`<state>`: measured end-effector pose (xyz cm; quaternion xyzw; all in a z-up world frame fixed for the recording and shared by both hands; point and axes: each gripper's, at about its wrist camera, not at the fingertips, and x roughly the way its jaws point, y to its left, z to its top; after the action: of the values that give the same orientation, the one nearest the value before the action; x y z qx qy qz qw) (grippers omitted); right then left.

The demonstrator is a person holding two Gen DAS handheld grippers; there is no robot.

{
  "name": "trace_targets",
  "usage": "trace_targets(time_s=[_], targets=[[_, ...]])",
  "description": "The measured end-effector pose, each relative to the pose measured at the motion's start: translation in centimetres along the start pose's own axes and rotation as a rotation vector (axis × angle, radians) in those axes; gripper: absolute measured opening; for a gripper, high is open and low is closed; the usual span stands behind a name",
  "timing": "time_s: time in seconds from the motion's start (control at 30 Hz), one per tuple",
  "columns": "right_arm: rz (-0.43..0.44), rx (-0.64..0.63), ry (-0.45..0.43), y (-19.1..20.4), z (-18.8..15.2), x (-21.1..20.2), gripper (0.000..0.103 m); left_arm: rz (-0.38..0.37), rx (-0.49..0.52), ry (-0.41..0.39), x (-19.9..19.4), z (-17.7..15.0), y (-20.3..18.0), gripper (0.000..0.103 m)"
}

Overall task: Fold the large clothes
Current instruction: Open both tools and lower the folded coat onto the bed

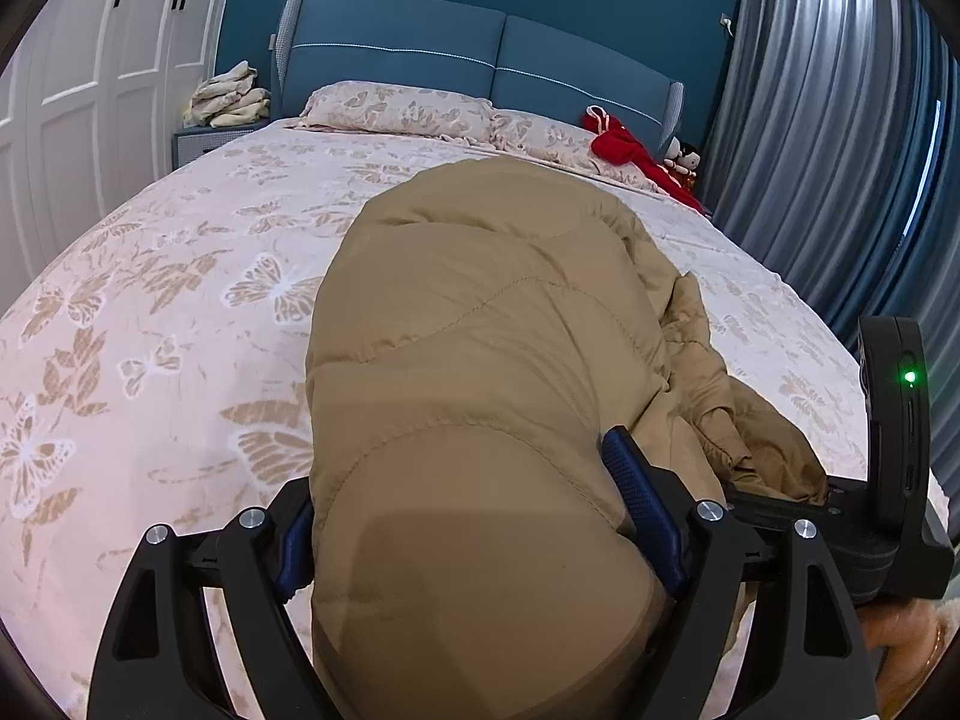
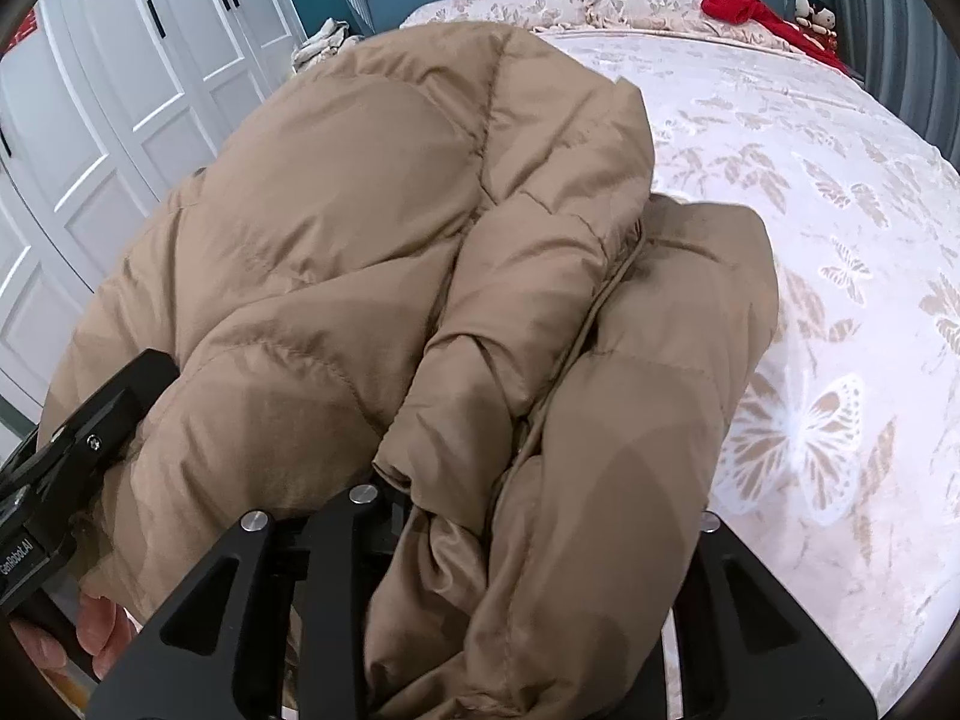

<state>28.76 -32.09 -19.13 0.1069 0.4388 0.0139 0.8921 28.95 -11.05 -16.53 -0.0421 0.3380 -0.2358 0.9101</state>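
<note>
**Coat bundled, both grippers on it**

Bed (image 1: 180, 300) fills both views, its butterfly-print cover spread flat up to the pillows (image 1: 396, 108) and blue headboard (image 1: 480, 54). White wardrobe doors (image 2: 120, 120) stand to one side and grey curtains (image 1: 840, 120) to the other.

Coat (image 1: 480, 330), tan and quilted, is the task's thing. It lies as a thick, puffy bundle along the middle of the bed, its near end raised at the grippers. In the right wrist view it shows several layers lapped over each other, with a lining edge and a loose fold hanging toward the camera. That suggests the main folds are made, though the stack looks uneven; setting it down and squaring it appears to be what is left.

Red garment (image 1: 630, 150) sits well apart by the far pillow, and a pile of pale cloth (image 1: 231, 96) rests on the nightstand.

Left gripper (image 1: 480, 516) stands wide, its blue pads pressed on either side of a fat padded section. Right gripper (image 2: 480, 540) is much narrower and has a bunched fold of coat between its fingers; the tips are buried in fabric.
</note>
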Motion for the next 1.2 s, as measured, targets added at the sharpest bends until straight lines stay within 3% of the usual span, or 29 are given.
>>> trace_targets(time_s=[0.2, 0.33, 0.53, 0.67, 0.7, 0.87, 0.97, 1.07, 1.2], targets=[[0.008, 0.011, 0.011, -0.3, -0.4, 0.8, 0.035, -0.014, -0.043, -0.002, 0.5, -1.5, 1.7, 0.085], [0.042, 0.06, 0.025, -1.5, -0.3, 0.1, 0.053, -0.006, -0.105, 0.021, 0.0, -2.0, 3.2, 0.09], [0.083, 0.131, 0.042, -3.0, -2.0, -4.4, 0.076, 0.148, 0.006, 0.034, -4.3, -2.2, 3.2, 0.091], [0.04, 0.181, -0.003, -4.7, -3.3, -9.1, 0.077, 0.218, 0.026, 0.062, -7.7, -1.8, 3.6, 0.09], [0.033, 0.197, -0.028, -5.0, -3.5, -10.4, 0.074, 0.236, 0.018, 0.07, -8.2, -1.6, 3.7, 0.09], [0.016, 0.136, -0.085, -2.8, -1.6, -14.2, 0.022, 0.313, -0.021, 0.078, -11.0, 2.3, 2.0, 0.09], [0.005, 0.048, -0.087, 0.4, 0.4, -13.9, 0.014, 0.365, 0.006, 0.079, -10.5, 4.9, -0.7, 0.09], [-0.07, -0.042, -0.082, 3.2, 1.5, -11.8, 0.014, 0.482, 0.062, 0.068, -8.2, 6.6, -3.0, 0.09], [-0.084, -0.018, -0.042, 3.4, 2.2, -8.6, 0.014, 0.525, 0.04, 0.155, -4.2, 6.8, -3.3, 0.09]])
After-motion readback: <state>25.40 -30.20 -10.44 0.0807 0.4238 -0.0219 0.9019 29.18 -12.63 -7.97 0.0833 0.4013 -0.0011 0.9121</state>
